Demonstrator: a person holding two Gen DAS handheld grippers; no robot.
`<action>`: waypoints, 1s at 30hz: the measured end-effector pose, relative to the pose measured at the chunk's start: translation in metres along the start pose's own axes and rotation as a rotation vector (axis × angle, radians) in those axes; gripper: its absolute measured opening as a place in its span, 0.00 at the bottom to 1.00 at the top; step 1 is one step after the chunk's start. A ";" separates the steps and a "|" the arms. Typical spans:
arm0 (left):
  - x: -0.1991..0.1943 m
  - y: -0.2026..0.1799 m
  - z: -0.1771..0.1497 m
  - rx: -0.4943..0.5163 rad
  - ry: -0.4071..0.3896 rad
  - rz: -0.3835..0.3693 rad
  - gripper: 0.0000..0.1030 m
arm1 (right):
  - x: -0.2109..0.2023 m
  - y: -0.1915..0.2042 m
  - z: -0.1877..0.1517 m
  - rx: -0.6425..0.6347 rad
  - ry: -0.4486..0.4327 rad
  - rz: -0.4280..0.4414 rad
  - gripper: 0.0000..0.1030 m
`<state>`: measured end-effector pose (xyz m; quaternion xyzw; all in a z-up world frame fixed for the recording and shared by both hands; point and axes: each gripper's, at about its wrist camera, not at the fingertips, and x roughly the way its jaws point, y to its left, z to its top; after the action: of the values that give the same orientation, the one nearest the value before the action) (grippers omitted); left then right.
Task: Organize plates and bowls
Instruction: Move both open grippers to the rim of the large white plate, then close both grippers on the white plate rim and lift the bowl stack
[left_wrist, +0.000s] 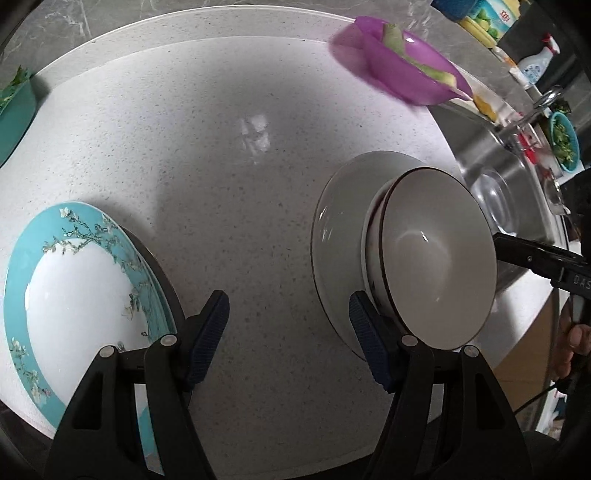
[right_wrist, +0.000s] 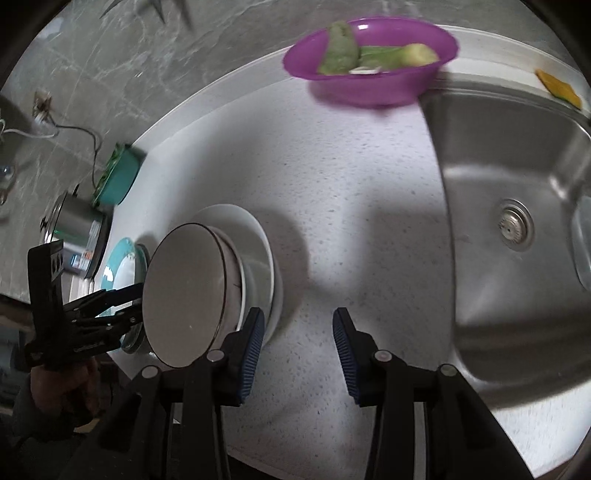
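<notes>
Nearest in the left wrist view, the left gripper (left_wrist: 288, 339) is held steeply downward over the speckled countertop (left_wrist: 229, 184), its jaws parted with only bare counter between them; nothing is gripped. To its left lies the turquoise floral plate (left_wrist: 74, 280), flat on a dark-rimmed plate beneath it. To its right the grey bowls (left_wrist: 436, 266) are nested on a white plate (left_wrist: 340, 229), the gripper's right pad (left_wrist: 364, 325) seen just beside that stack; contact cannot be confirmed.

In the right wrist view, the right gripper (right_wrist: 299, 343) is likewise angled down beside the stack, jaws partly open over empty counter, the sink (right_wrist: 517, 155) to its right.

The crockery is judged glazed ceramic: stiff, fairly heavy, slippery, and liable to chip. Each piece would best be taken at the rim, one pad inside and one outside, and lifted slowly.

Farther off, a purple bowl (right_wrist: 369, 62) of green vegetable scraps stands by the sink's far corner.
</notes>
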<state>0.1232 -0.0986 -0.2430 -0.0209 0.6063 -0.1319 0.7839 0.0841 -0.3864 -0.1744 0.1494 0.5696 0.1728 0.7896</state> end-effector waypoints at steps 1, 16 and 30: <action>0.002 -0.002 0.000 0.000 0.000 0.007 0.64 | 0.001 0.000 0.000 -0.008 0.005 0.003 0.42; 0.025 -0.008 0.028 0.135 -0.028 0.073 0.64 | 0.020 0.002 0.001 -0.052 0.066 0.014 0.40; 0.048 -0.019 0.062 0.304 0.079 -0.001 0.61 | 0.014 -0.002 -0.021 0.070 0.043 0.045 0.33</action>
<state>0.1903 -0.1359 -0.2682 0.1031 0.6097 -0.2231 0.7536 0.0683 -0.3810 -0.1935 0.1859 0.5885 0.1735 0.7674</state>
